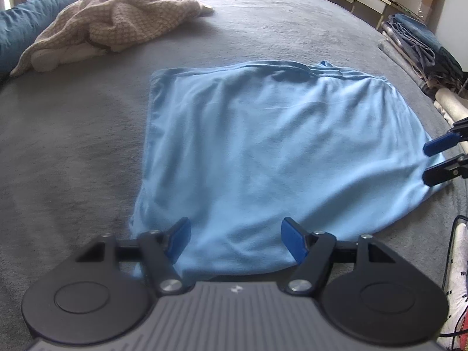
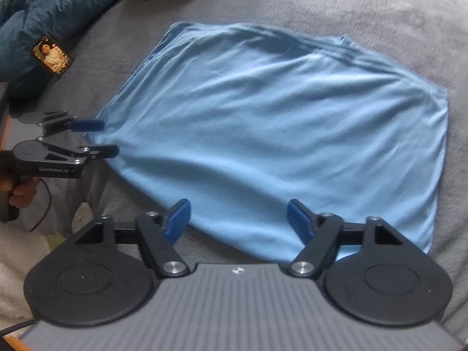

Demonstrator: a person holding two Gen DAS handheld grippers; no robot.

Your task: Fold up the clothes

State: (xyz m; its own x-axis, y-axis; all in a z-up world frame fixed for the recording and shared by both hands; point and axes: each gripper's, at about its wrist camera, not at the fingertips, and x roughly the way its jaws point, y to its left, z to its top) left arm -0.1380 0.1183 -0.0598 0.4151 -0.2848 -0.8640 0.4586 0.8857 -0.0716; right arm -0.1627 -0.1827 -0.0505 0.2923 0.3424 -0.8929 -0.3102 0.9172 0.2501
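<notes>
On the grey bed (image 1: 263, 23) the blue shirt (image 1: 278, 152) lies folded flat, so the left gripper (image 1: 235, 241) and right gripper (image 2: 238, 220) both hang open, holding nothing.

Both wrist cameras look steeply down, close, sharing the blue shirt (image 1: 280, 146).

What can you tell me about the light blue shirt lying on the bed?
The light blue shirt looks like soft thin jersey, folded into a rough rectangle with layered edges along its far side. It lies flat, slightly wrinkled, on the grey bed cover. The left gripper and right gripper hang open over its two near corners, neither gripping it.
</notes>
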